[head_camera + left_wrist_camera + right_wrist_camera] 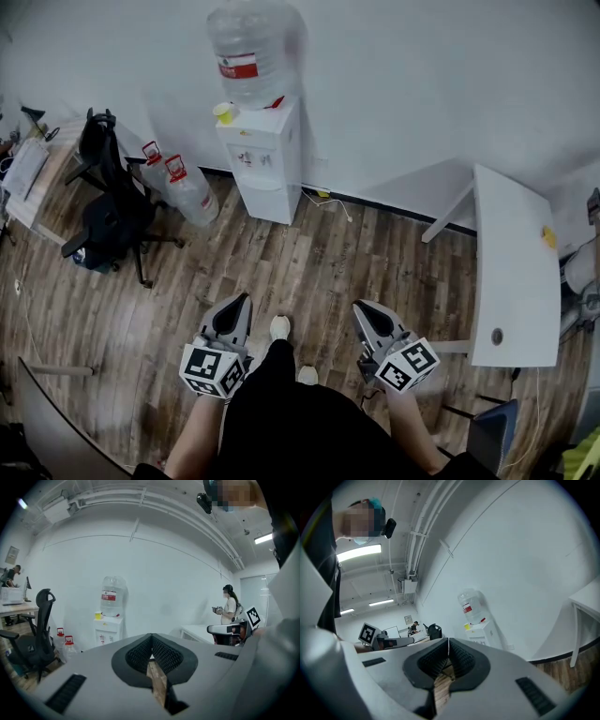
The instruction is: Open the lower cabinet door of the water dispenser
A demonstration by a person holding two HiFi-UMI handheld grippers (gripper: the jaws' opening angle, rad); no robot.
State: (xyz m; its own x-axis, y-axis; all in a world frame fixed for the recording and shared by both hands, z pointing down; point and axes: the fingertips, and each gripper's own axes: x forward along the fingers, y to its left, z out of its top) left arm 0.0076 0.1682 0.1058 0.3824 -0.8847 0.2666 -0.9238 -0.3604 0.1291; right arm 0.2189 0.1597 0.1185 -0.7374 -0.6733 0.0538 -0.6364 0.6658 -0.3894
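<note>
Against the wall stand one water dispenser (pixel 265 161), two floor jugs (pixel 191 192) (pixel 155 171); left hand-held gripper (pixel 245 298) and right hand-held gripper (pixel 360 306) pressed together.

Dispenser (pixel 267 164) stands against the wall (pixel 422 75), bottle (pixel 251 47) and cup (pixel 224 112) on top. Two jugs (pixel 190 190) sit on the floor (pixel 309 272) just left of it, chair (pixel 111 211) further left. Table (pixel 511 272) stands right, well apart.
</note>
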